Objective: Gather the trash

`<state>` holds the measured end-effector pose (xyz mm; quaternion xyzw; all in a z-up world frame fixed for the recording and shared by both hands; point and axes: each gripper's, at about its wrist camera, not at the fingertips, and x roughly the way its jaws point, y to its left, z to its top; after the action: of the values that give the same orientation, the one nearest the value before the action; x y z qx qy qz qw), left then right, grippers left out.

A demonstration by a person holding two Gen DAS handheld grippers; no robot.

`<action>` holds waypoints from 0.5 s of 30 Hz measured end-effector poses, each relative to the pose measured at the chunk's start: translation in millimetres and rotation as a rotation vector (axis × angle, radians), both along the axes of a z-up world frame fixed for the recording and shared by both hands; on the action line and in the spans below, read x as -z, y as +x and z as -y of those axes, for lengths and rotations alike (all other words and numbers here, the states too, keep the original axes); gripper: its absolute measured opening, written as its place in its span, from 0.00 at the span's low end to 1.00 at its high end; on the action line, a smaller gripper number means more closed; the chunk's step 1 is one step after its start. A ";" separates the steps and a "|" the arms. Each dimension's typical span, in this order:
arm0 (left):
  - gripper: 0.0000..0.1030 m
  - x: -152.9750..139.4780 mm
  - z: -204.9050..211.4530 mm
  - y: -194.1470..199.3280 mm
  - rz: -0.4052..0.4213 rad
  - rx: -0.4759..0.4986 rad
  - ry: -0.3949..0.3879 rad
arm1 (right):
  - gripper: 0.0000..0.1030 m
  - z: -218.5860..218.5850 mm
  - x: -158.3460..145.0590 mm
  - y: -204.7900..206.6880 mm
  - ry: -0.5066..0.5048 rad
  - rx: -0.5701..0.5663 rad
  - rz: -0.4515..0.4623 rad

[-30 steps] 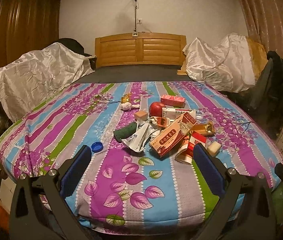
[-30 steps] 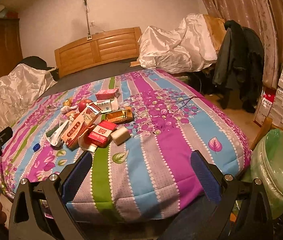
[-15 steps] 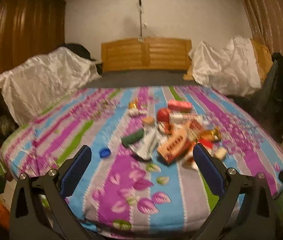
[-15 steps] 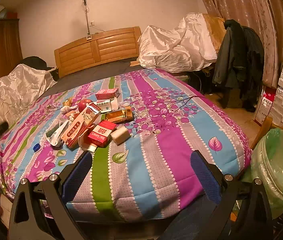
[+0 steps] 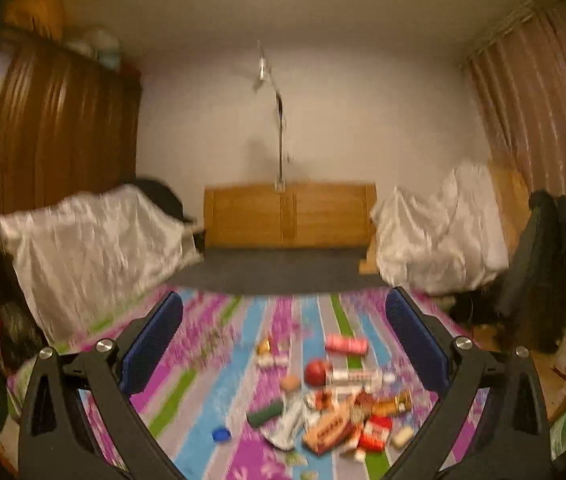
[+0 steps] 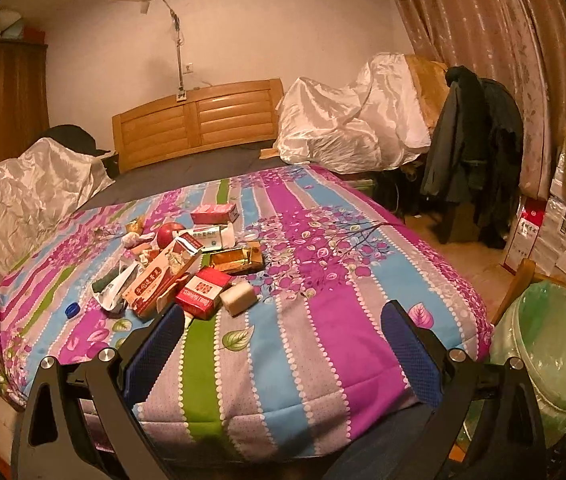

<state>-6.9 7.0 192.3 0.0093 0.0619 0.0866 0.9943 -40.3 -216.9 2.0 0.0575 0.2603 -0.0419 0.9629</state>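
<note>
A pile of trash lies on the striped floral bedspread: a long orange box, a red packet, a beige block, a gold wrapper, a red apple, a pink box and a blue cap. The same pile shows blurred in the left wrist view, with the orange box and apple. My left gripper is open and empty, held high above the bed. My right gripper is open and empty over the bed's near edge.
A bin lined with a green bag stands on the floor right of the bed. White-covered furniture and a chair hung with dark coats flank the wooden headboard. A wardrobe is at left.
The left gripper has risen and tilted upward, so the bed and trash pile dropped low in its blurred view. The right gripper barely moved.
</note>
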 end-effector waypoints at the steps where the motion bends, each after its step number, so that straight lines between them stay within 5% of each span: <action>1: 0.95 -6.4 2.6 -3.6 0.016 0.001 0.006 | 0.95 0.0 -0.5 -0.2 0.000 -0.001 -0.001; 15: 0.95 -30.1 17.7 -30.6 0.124 -0.007 0.036 | 0.95 -1.7 0.1 -0.1 0.003 -0.001 -0.006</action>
<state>-37.5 -10.7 222.4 0.0217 -0.0012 0.0918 0.9955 -40.4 -215.2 1.9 0.0589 0.2635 -0.0411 0.9620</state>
